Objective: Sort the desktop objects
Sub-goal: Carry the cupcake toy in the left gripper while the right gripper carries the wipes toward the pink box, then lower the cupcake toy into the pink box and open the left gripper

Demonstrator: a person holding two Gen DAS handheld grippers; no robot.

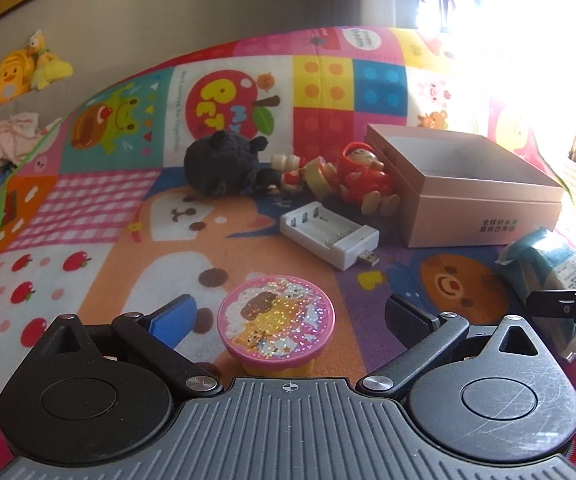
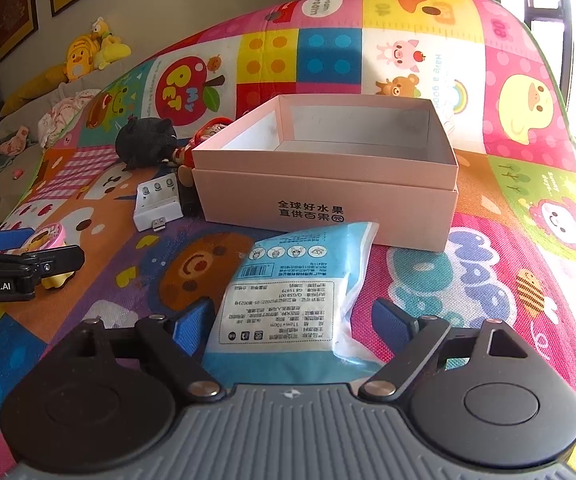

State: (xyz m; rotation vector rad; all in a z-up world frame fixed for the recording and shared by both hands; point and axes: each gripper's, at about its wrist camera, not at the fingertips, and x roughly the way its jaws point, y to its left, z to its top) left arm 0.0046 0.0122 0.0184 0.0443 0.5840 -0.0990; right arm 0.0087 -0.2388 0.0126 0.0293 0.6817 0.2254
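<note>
Colourful play mat [image 1: 88,208], left gripper [image 1: 288,316] wide around glitter cup [image 1: 276,320]

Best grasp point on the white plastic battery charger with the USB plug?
Probably the white plastic battery charger across its two long sides, mid-body, coming from above. It lies flat with open slots up and the USB plug jutting from one end, so end-to-end is awkward. The red wooden doll crowds its far end.
</note>
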